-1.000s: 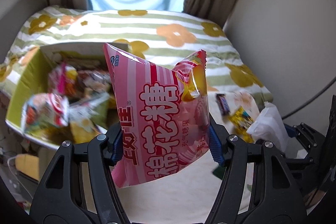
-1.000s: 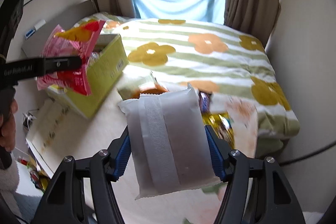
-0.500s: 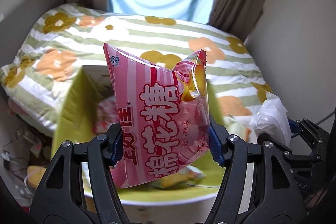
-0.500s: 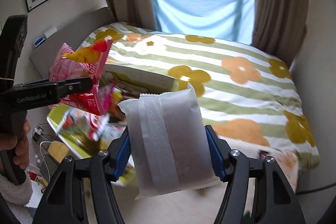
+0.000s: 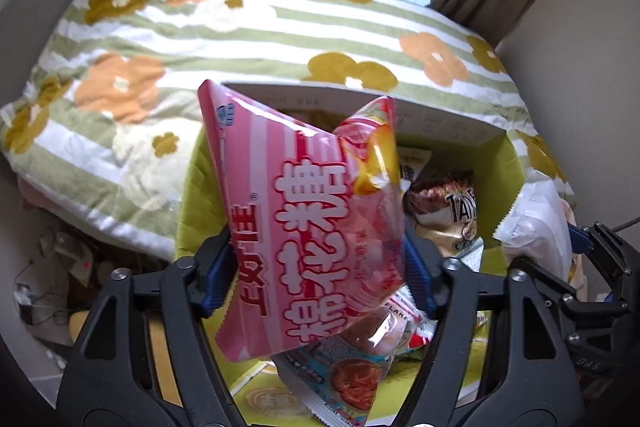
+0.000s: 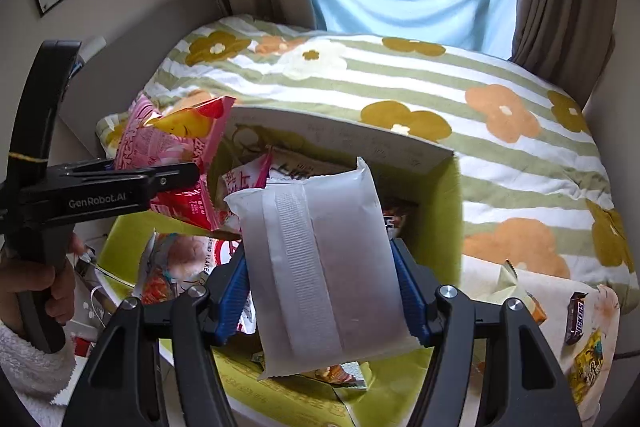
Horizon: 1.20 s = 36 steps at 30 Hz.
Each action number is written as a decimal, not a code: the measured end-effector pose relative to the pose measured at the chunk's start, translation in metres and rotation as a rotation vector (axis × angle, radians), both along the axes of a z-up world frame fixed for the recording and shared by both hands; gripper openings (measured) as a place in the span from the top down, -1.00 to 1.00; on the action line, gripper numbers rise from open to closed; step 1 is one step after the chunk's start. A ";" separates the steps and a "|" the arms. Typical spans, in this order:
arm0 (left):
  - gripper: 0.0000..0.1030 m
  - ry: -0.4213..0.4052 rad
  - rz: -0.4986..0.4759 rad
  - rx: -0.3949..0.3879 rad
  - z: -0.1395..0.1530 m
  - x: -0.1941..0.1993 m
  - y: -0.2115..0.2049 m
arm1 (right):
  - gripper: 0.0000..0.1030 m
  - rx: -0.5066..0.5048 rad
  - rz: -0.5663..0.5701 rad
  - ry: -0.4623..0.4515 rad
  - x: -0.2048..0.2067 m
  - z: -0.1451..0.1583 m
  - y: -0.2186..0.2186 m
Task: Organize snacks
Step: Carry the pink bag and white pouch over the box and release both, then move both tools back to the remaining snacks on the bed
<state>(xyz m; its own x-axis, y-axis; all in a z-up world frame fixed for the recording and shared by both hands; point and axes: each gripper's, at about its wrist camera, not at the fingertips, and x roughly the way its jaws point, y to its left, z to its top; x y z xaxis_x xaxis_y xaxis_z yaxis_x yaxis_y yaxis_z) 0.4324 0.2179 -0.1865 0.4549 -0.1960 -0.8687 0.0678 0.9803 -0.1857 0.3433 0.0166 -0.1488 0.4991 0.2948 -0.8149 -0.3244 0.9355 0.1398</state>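
Above the crowded green snack box (image 6: 448,211), the left gripper (image 5: 316,267) pinches a pink candy bag (image 5: 304,227) while the right gripper (image 6: 320,287) clamps a white packet (image 6: 320,267), a Snickers bar (image 6: 576,317) lying at four o'clock on the table.

pink bag (image 5: 304,227) hides most of the box (image 5: 502,163) contents; white packet (image 6: 324,267) blocks box centre, its label unreadable.

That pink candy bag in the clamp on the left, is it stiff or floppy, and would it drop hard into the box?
The pink candy bag looks puffy and soft: its top corner is crumpled and folded. Pinched at its sides by the left gripper, it keeps its shape, so probably air-filled and light. It would likely land gently in the green box.
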 end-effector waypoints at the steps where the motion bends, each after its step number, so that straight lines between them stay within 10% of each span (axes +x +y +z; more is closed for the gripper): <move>1: -0.70 0.012 -0.001 -0.002 -0.002 0.001 0.001 | -0.19 -0.003 0.000 0.005 0.001 -0.002 0.001; 6: -0.99 0.000 0.001 0.002 0.000 -0.007 0.004 | -0.19 -0.009 -0.012 0.031 0.004 -0.008 0.001; 20: -0.99 -0.016 0.052 0.070 0.006 -0.043 0.010 | -0.20 0.020 -0.007 0.086 0.010 -0.015 0.003; 25: -0.99 -0.024 0.060 0.076 0.008 -0.049 0.009 | -0.88 0.065 0.018 0.037 0.006 -0.007 0.007; 36: -0.99 -0.040 0.045 0.077 0.013 -0.057 0.002 | -0.90 0.024 -0.001 -0.018 -0.010 -0.006 -0.001</move>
<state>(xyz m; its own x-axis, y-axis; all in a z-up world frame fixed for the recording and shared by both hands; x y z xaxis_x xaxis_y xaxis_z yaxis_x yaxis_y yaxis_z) 0.3749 0.2198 -0.1735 0.4965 -0.1078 -0.8613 0.0292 0.9938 -0.1075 0.3334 0.0161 -0.1549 0.5139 0.3139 -0.7983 -0.3261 0.9323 0.1567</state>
